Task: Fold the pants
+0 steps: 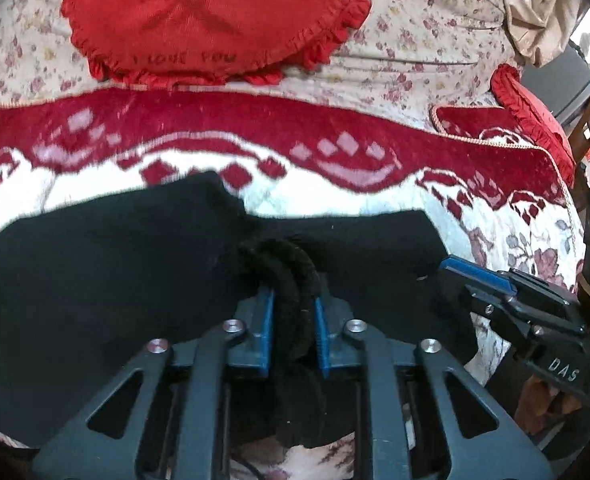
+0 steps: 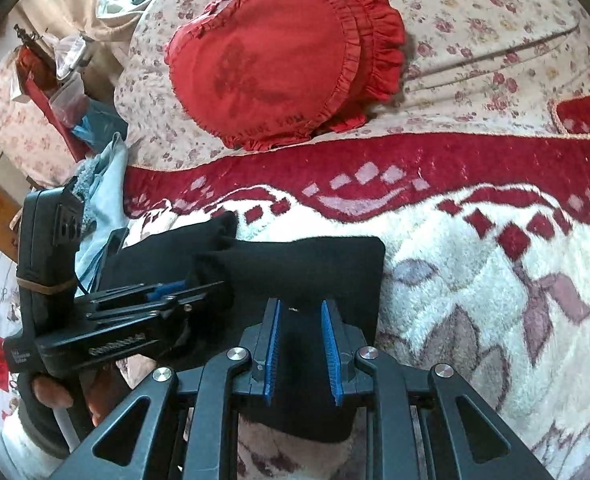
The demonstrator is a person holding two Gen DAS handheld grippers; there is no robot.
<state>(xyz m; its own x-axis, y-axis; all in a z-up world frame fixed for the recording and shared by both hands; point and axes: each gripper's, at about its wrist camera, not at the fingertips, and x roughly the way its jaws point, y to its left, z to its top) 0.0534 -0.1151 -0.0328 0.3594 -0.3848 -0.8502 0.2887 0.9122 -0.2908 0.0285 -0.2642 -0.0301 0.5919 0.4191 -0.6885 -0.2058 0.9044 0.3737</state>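
Black pants (image 1: 115, 280) lie folded on a red and white fleece blanket (image 1: 335, 196). A thick bunched roll of their cloth is pinched between the blue pads of my left gripper (image 1: 293, 296), which is shut on it. My right gripper (image 1: 455, 268) comes in from the right at the pants' right edge. In the right wrist view the pants (image 2: 315, 264) fill the gap between the blue pads of my right gripper (image 2: 301, 308), which is shut on the near edge. My left gripper (image 2: 191, 288) shows side-on at the left, fingers buried in black cloth.
A red frilled heart pillow (image 1: 215, 12) (image 2: 271, 60) rests on a floral quilt (image 2: 475, 20) behind the blanket. A second red pillow (image 1: 535, 112) sits far right. Light blue cloth (image 2: 107, 200) and clutter (image 2: 55, 80) crowd the bed's left edge. A hand (image 2: 51, 392) holds the left gripper's handle.
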